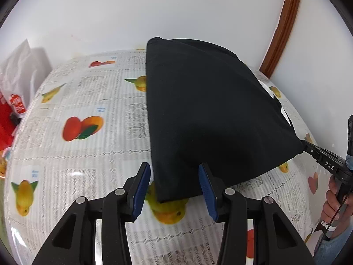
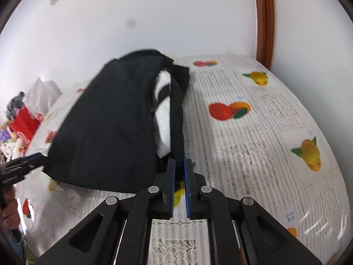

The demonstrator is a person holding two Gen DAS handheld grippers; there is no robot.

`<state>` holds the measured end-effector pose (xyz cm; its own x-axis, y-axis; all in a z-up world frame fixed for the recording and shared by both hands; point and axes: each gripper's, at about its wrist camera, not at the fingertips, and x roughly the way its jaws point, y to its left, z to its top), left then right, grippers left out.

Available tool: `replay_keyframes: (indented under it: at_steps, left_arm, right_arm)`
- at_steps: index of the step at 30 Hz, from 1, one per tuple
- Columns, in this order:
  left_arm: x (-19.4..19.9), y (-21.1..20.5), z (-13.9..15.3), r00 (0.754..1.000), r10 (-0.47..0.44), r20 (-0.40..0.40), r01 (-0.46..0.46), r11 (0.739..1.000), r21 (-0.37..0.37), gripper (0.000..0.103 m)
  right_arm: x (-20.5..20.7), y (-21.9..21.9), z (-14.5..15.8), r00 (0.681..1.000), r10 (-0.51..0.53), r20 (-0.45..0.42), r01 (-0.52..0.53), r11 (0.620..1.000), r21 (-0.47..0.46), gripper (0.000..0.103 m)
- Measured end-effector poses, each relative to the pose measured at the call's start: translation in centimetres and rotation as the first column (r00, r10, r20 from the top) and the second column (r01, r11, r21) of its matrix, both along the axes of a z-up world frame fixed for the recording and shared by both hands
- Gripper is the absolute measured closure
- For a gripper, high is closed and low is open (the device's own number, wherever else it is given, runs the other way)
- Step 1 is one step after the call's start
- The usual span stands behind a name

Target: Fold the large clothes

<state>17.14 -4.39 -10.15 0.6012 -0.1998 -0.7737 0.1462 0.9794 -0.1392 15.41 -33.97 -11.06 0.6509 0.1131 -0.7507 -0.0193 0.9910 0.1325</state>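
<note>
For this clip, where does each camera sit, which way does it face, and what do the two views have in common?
Left wrist: rides on the left hand-held gripper, looking down its open fingers at the black garment; a hand holds the right hand-held gripper at the garment's corner.
Right wrist: rides on the right hand-held gripper, looking down its nearly shut fingers at the garment's edge; a hand shows at left.
Shared: the garment, the fruit-print tablecloth, the wooden frame.

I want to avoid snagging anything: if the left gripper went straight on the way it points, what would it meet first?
Most likely the black garment: its near corner already lies between the open fingers of the left gripper. Just beneath is the fruit-print tablecloth, though depth is hard to judge here.
</note>
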Motion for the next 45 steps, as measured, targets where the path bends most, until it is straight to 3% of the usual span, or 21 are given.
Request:
replay_keyframes:
  at_steps: [6, 9, 11, 13, 24, 26, 28, 38, 45]
  left_arm:
    - [-2.1, 0.6, 1.4, 0.999, 0.025, 0.021, -0.025, 1.000, 0.011, 0.056]
    - [-3.5, 0.9, 2.5, 0.999, 0.041, 0.036, -0.042, 0.999, 0.021, 0.051]
    - [-4.7, 1.1, 3.6, 0.998, 0.051, 0.048, -0.052, 0.999, 0.014, 0.049]
    - [-5.7, 1.2, 4.4, 0.996, 0.055, 0.066, -0.056, 0.998, 0.010, 0.045]
    - [-12.8, 0.8, 9.4, 0.974, 0.101, 0.204, -0.114, 0.992, 0.051, 0.031]
    - [-14.0, 0.8, 10.0, 0.967, 0.107, 0.231, -0.124, 0.991, 0.059, 0.027]
    - [-15.2, 0.8, 10.6, 0.962, 0.107, 0.251, -0.127, 0.990, 0.063, 0.026]
    - [-18.8, 0.2, 11.6, 0.949, 0.110, 0.294, -0.139, 0.987, 0.080, 0.014]
    - [-19.5, 0.0, 11.8, 0.946, 0.111, 0.305, -0.142, 0.986, 0.081, 0.013]
  right_arm:
    - [-1.1, 0.3, 1.0, 0.998, -0.048, -0.034, 0.048, 0.999, -0.012, 0.089]
    - [-2.4, 0.5, 2.4, 0.998, -0.056, -0.027, 0.056, 0.998, -0.013, 0.077]
    - [-3.8, 0.9, 3.7, 0.998, -0.058, -0.005, 0.058, 0.998, -0.020, 0.058]
    - [-5.3, 1.5, 5.3, 0.998, -0.058, 0.020, 0.058, 0.998, -0.028, 0.053]
    - [-13.3, 4.1, 11.5, 0.990, -0.071, 0.122, 0.078, 0.996, -0.049, 0.044]
    - [-14.8, 4.4, 12.2, 0.987, -0.074, 0.145, 0.082, 0.995, -0.053, 0.023]
    - [-16.1, 4.6, 12.7, 0.980, -0.083, 0.182, 0.097, 0.993, -0.068, 0.017]
    - [-20.8, 5.2, 14.0, 0.965, -0.129, 0.230, 0.158, 0.981, -0.114, 0.009]
    - [-22.0, 4.8, 14.4, 0.959, -0.146, 0.243, 0.176, 0.979, -0.103, 0.009]
